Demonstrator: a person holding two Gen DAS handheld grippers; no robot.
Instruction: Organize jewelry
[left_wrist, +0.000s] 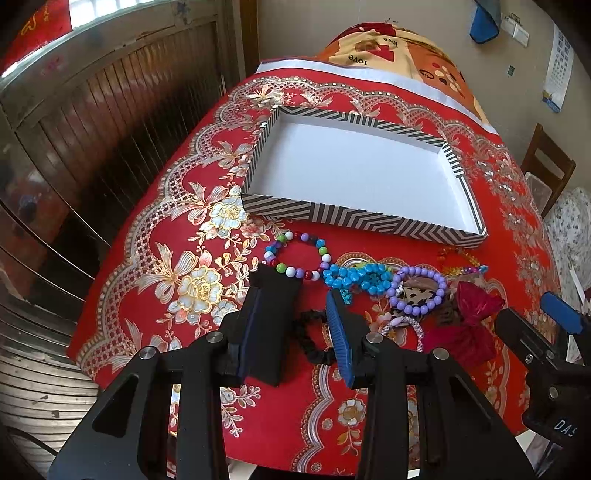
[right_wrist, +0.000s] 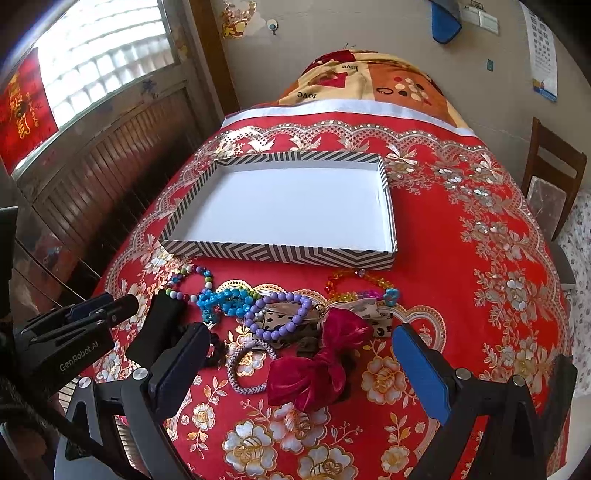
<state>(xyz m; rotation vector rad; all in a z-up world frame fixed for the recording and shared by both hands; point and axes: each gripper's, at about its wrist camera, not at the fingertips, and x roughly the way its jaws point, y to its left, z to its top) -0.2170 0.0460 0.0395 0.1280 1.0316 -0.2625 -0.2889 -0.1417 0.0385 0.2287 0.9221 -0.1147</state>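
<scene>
A shallow empty box (left_wrist: 369, 221) with black-and-white striped walls and a white floor lies on the red floral tablecloth; it also shows in the right wrist view (right_wrist: 280, 254). In front of it lies a row of jewelry: a multicolour bead bracelet (left_wrist: 295, 271), blue beads (left_wrist: 354, 278), a purple bead bracelet (left_wrist: 419, 290), a dark red velvet bow (right_wrist: 321, 365), a braided ring (right_wrist: 245, 369) and a black scrunchie (left_wrist: 314, 341). My left gripper (left_wrist: 301, 291) is open, its tips over the scrunchie and the multicolour bracelet. My right gripper (right_wrist: 303, 336) is open wide around the bow.
A wooden chair (right_wrist: 550, 177) stands at the table's right side. A patterned blanket-covered mound (right_wrist: 369, 88) lies beyond the table's far edge. A dark slatted wall (left_wrist: 122, 122) runs along the left. The table's near edge is close below both grippers.
</scene>
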